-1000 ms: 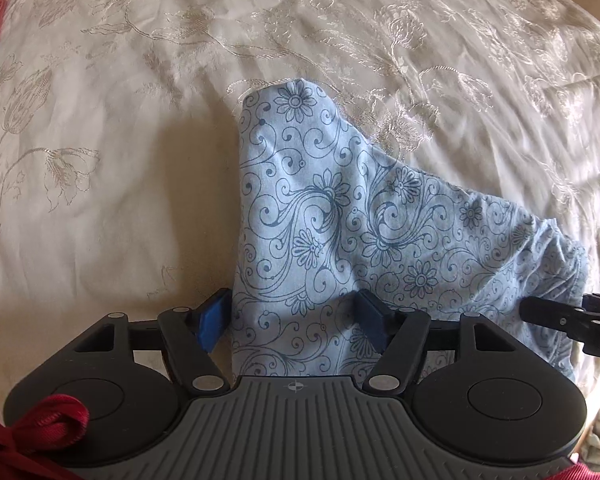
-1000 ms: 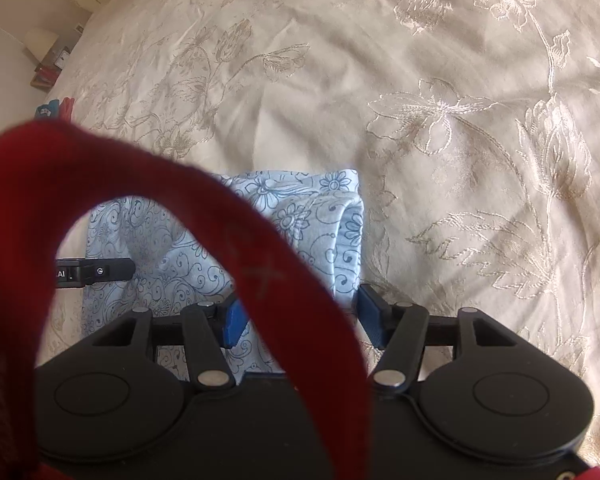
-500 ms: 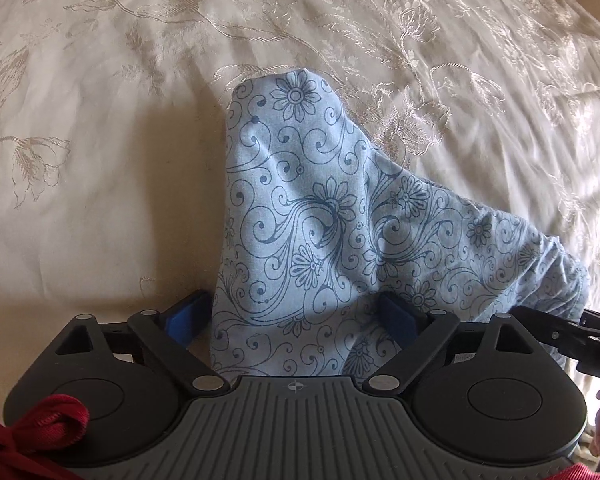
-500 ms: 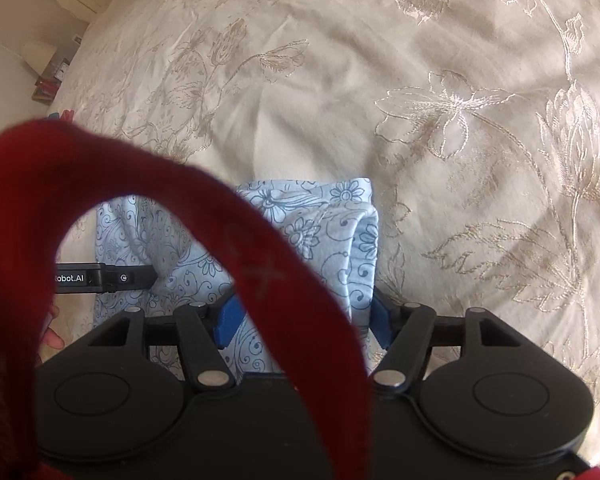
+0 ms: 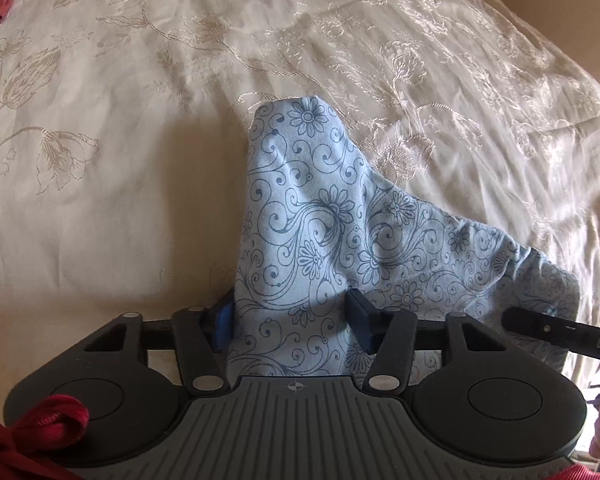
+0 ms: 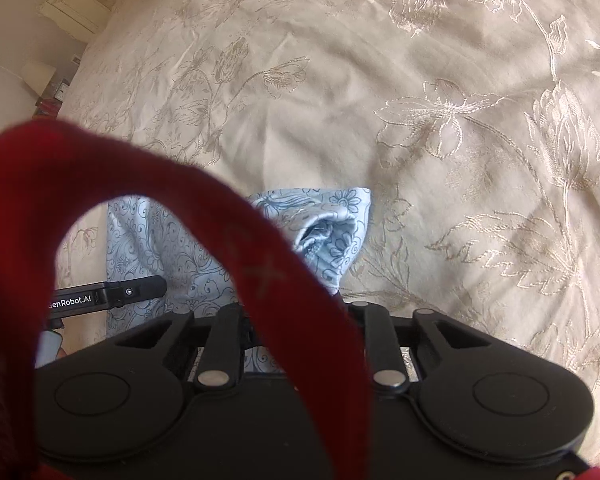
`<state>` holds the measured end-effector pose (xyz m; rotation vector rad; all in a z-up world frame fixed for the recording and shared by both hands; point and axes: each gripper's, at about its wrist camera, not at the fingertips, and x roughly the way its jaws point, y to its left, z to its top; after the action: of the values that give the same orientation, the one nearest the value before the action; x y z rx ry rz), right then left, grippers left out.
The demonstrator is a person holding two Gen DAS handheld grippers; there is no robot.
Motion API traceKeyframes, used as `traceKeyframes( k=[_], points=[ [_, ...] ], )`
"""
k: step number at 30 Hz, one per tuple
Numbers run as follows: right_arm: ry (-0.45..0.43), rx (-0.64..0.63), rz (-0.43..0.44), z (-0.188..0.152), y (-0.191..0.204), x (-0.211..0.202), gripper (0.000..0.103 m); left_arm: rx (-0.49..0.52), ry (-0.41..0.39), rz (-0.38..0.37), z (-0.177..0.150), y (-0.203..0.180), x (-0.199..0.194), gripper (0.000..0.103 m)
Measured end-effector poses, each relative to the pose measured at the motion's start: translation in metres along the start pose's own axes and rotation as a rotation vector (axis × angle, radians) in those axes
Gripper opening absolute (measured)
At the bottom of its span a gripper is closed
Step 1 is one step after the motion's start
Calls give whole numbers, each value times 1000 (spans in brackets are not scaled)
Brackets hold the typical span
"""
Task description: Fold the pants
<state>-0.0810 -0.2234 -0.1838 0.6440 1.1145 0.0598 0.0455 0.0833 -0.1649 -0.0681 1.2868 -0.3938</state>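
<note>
Left wrist view: pants point(image 5: 332, 240) lie bunched on the bed point(image 5: 120, 160), left gripper point(image 5: 292, 320) spread around the cloth's 6 o'clock edge. Right gripper point(image 6: 296, 312) looks clenched on fabric; lifting unevenly could undo the fold.

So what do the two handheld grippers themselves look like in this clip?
Left gripper: ribbed grey body, black linkage arms with silver rivets, blue finger pads, red strap at its corner. Right gripper: all-black body, same linkages; a red strap loops across its lens. White lettering runs along each gripper's finger.
</note>
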Motion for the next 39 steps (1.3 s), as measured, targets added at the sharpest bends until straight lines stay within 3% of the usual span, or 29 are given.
traceKeyframes(
  k=[1, 6, 13, 18, 22, 26, 32, 35, 37, 39],
  points=[
    [-5, 0, -3, 0, 2, -1, 30, -23, -2, -29, -1, 4, -3, 29],
    [-27, -56, -34, 2, 19, -12, 27, -38, -39, -33, -4, 4, -18, 15],
    [-57, -195, 2, 30, 50, -39, 24, -66, -126, -6, 2, -5, -58, 14],
    [-57, -278, 63, 72, 71, -36, 24, -163, -194, -1, 29, 9, -83, 14],
    [-23, -355, 111, 117, 88, -14, 24, -233, -227, 8, 58, 23, -86, 14],
    [14, -444, 128, 156, 101, 18, 24, -239, -243, 41, 82, 33, -77, 14],
    [71, -504, 124, 198, 111, 73, 27, -276, -189, 94, 101, 58, -39, 14],
    [77, -540, 47, 207, 112, 101, 39, -292, -133, 138, 103, 70, -15, 16],
    [63, -555, -29, 210, 112, 113, 41, -310, -118, 137, 101, 78, -7, 19],
    [58, -544, -44, 215, 107, 118, 42, -311, -130, 128, 98, 81, -8, 21]
  ],
)
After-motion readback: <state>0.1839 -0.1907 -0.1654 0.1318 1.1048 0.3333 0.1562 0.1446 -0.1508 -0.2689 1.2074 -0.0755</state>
